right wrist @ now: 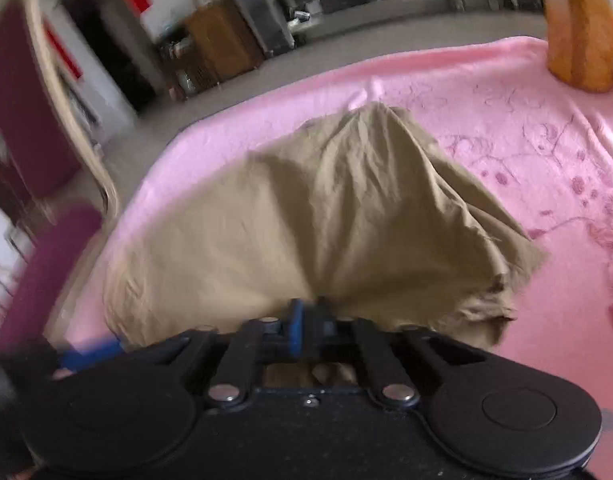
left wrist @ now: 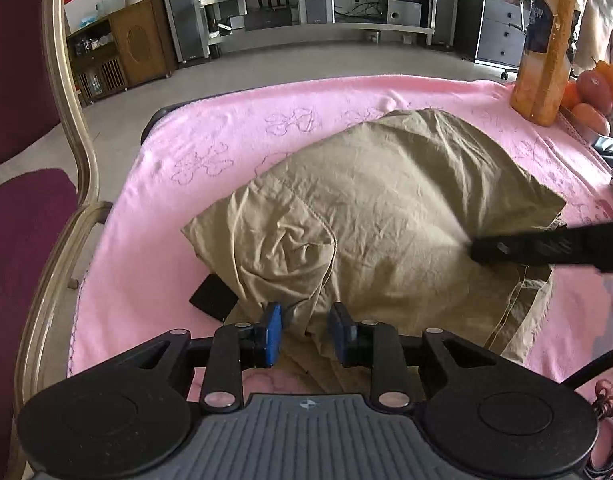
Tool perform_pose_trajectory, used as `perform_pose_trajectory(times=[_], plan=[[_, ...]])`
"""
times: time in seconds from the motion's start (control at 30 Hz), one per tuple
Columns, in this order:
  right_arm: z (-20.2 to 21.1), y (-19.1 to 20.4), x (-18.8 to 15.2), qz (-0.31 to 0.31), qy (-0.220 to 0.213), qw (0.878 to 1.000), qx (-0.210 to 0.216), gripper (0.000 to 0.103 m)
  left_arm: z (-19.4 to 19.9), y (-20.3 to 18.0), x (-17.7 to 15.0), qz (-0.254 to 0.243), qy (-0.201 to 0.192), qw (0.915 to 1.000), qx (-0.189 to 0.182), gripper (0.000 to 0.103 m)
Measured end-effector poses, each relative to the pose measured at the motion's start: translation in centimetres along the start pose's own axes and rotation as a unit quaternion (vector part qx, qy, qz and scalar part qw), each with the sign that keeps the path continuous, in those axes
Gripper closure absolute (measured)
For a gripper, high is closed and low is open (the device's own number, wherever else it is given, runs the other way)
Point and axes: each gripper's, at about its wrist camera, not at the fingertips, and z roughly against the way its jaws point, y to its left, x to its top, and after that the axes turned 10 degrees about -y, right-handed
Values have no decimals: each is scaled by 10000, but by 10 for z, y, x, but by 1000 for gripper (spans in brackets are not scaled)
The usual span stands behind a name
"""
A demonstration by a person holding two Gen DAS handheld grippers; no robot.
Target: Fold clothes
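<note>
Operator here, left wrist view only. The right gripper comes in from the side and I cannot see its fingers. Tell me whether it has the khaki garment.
Observer: Yes. In the right wrist view the right gripper is shut on the khaki garment, with cloth bunched at its fingertips.
Operator: Report whether the cloth is lifted there.
Observer: It rises into a tented ridge from the right gripper's pinch toward the far end, above the pink blanket.
Operator: Confirm that view is reliable.
Observer: It is motion-blurred, so fine detail at the pinch is unclear.
</note>
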Motion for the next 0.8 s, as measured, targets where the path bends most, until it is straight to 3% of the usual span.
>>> perform_pose_trajectory(times=[0.1,0.17,0.23,0.27,0.4,0.57,0.67,0.8], plan=[[28,-8,-3,-206,334,9992,-109,101,11,1,-3,62,-31,10000,-47,76],[52,-17,-5,-458,176,9987,-134,93,18,1,-4,102,-62,9999,-82,76],[75,-33,-10,-1013,-90,9947,160,86,28,1,-5,141,-146,9997,-149,76],[82,-40,-13,-1280,-162,9911,315,77,34,0,-5,159,-252,9993,-223,76],[93,-58,-20,-1812,-301,9814,554,74,52,-3,-3,198,-568,9970,-481,72],[87,-60,-25,-1798,-264,9814,616,72,30,-12,-13,20,-169,9985,-528,72],[80,-63,-28,-1935,-224,9784,698,65,18,-17,-18,-87,71,9984,-556,66],[71,-71,-34,-2327,-37,9692,810,58,13,-4,-19,317,250,9969,-680,62]])
